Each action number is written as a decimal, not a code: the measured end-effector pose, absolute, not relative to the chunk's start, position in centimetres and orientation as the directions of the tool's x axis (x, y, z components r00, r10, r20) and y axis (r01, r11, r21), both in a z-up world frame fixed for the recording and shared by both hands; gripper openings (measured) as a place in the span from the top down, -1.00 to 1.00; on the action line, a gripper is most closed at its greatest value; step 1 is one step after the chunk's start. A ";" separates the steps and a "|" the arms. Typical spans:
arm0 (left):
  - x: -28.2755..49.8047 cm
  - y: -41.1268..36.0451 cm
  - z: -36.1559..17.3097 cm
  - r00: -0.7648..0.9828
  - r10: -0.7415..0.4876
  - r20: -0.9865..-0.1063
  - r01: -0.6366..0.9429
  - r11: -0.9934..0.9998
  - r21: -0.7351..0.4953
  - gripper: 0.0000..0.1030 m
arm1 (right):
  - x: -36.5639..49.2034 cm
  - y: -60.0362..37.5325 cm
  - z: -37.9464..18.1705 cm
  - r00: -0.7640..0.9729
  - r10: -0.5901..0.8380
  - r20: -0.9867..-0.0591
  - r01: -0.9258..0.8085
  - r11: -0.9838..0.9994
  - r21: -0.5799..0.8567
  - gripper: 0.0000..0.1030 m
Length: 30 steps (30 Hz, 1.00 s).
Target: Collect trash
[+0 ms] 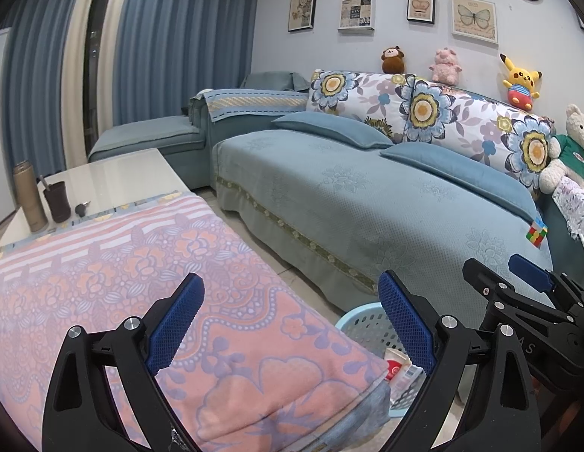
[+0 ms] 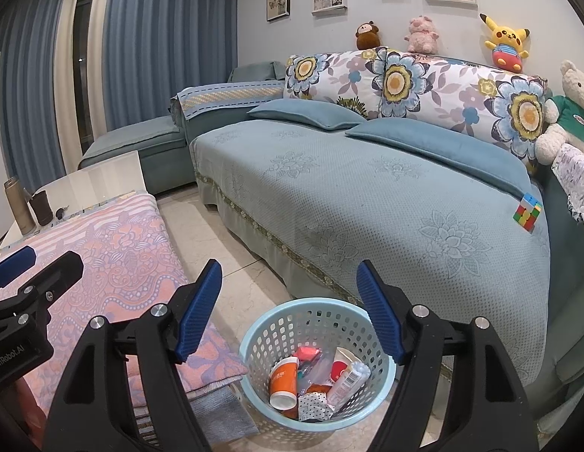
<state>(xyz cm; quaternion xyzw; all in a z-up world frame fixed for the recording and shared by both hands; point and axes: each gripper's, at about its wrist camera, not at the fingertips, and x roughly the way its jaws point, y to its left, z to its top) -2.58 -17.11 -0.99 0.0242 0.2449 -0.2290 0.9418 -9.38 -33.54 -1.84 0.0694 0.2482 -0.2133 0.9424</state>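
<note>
A light blue plastic basket (image 2: 254, 342) stands on the floor between the table and the sofa, holding several pieces of trash: an orange tube (image 2: 282, 380), a white tube (image 2: 348, 380), a red-and-white pack and wrappers. In the left wrist view its rim (image 1: 357, 318) shows past the table's corner. My right gripper (image 2: 290, 310) is open and empty, held above the basket. My left gripper (image 1: 292, 324) is open and empty, over the pink cloth at the table's near corner. Each gripper shows in the other's view: the right one (image 1: 517, 286), the left one (image 2: 32, 263).
A pink floral cloth (image 1: 141, 282) covers the low table. A gold flask (image 1: 28, 196), a dark cup (image 1: 56, 199) and a small dark item stand at its far end. A blue sofa (image 2: 367, 196) with cushions, plush toys and a colour cube (image 2: 527, 213) is to the right.
</note>
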 end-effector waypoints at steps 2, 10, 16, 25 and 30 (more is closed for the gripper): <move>-2.7 -17.2 -1.0 0.774 -0.420 -0.473 0.443 0.894 -0.068 -0.76 | -9.4 -33.6 -1.8 0.786 -0.368 -0.497 0.437 0.899 0.025 -0.36; -2.6 -17.2 -1.0 0.775 -0.419 -0.474 0.442 0.894 -0.068 -0.76 | -9.3 -33.4 -2.1 0.785 -0.366 -0.500 0.437 0.899 0.028 -0.36; -2.7 -17.3 -0.9 0.774 -0.418 -0.475 0.441 0.895 -0.068 -0.76 | -9.4 -33.0 -2.3 0.785 -0.363 -0.501 0.437 0.899 0.033 -0.36; -2.7 -17.3 -0.9 0.774 -0.419 -0.475 0.441 0.895 -0.069 -0.76 | -9.4 -33.1 -2.3 0.786 -0.363 -0.501 0.437 0.899 0.034 -0.36; -2.7 -17.2 -0.9 0.774 -0.419 -0.475 0.442 0.895 -0.069 -0.76 | -9.4 -33.1 -2.2 0.785 -0.362 -0.502 0.437 0.899 0.036 -0.36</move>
